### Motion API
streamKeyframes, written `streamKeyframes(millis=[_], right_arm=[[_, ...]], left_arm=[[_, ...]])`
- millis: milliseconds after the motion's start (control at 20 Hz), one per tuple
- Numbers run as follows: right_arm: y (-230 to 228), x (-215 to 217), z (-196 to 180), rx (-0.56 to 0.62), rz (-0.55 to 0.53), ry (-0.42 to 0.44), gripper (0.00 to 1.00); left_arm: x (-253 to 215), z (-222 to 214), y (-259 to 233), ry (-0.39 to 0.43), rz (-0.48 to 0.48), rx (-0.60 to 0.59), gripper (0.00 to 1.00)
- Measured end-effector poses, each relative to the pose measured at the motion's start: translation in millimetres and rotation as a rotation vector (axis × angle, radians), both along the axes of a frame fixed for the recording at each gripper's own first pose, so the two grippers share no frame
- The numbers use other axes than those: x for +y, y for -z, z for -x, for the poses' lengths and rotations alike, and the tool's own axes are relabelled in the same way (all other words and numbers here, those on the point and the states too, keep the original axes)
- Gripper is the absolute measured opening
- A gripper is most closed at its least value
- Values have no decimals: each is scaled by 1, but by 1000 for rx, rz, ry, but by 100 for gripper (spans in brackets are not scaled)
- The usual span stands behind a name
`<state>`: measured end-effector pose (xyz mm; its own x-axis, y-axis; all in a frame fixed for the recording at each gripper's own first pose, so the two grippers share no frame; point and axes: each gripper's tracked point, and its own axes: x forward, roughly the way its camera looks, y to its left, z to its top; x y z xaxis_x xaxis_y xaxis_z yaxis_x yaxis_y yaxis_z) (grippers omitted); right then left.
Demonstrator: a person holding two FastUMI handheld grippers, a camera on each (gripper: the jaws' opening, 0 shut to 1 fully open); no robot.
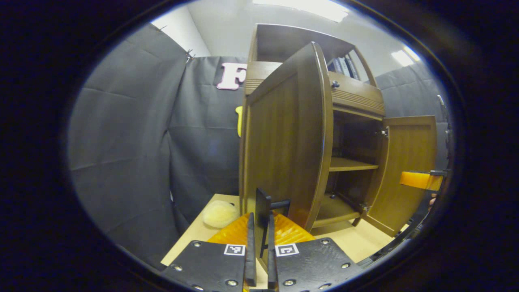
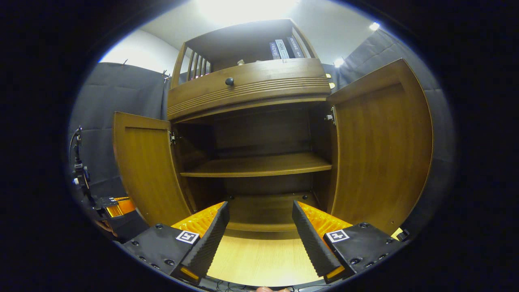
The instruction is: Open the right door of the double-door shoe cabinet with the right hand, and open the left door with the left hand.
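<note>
While both doors stand open | left jaws grip handle | right jaws apart

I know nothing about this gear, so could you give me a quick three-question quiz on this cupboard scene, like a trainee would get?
1. True or false: both lower doors of the cabinet stand open.
2. What is the left hand-held gripper shut on? A) the drawer knob B) the left door's handle C) a book
3. Fill in: the right hand-held gripper is ____ and holds nothing.

Key:
1. True: the left door and the right door are both swung out, showing the inner shelf.
2. B: both fingers press on the dark handle.
3. open
</note>
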<state>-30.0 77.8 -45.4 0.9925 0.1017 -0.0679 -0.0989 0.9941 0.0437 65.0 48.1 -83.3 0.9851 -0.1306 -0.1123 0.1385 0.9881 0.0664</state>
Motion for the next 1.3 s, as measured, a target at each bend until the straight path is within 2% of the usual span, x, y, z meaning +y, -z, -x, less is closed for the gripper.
streamKeyframes(millis=[150,300,400,450,500,550,850,950,1050,1150,1300], right_arm=[[0,-1,-1,2,3,6,92],[-1,-1,-3,5,6,10,92],[-2,-2,-4,6,9,12,92],[-3,-2,-5,5,11,14,92],[-5,-2,-6,2,12,16,92],[-6,-3,-6,-1,14,19,92],[-8,-15,-8,0,25,43,92],[-8,-18,-7,5,25,51,92],[-7,-21,-6,8,25,57,92],[-9,-23,-4,4,24,58,92],[-6,-26,-1,7,47,59,92]], left_arm=[[43,-2,-8,-7,-1,-30,10],[76,-5,-10,16,-7,-38,13],[84,-6,-11,52,0,-36,10],[88,-7,-10,67,-8,-40,14],[92,-8,-11,77,-22,-44,10],[95,-8,-10,84,-32,-45,14],[106,7,-8,116,-72,-40,13],[110,15,-10,109,-76,-37,13],[121,27,-11,69,-97,-33,10],[128,46,-11,32,-102,-26,12],[118,81,-17,12,-57,-29,12]])
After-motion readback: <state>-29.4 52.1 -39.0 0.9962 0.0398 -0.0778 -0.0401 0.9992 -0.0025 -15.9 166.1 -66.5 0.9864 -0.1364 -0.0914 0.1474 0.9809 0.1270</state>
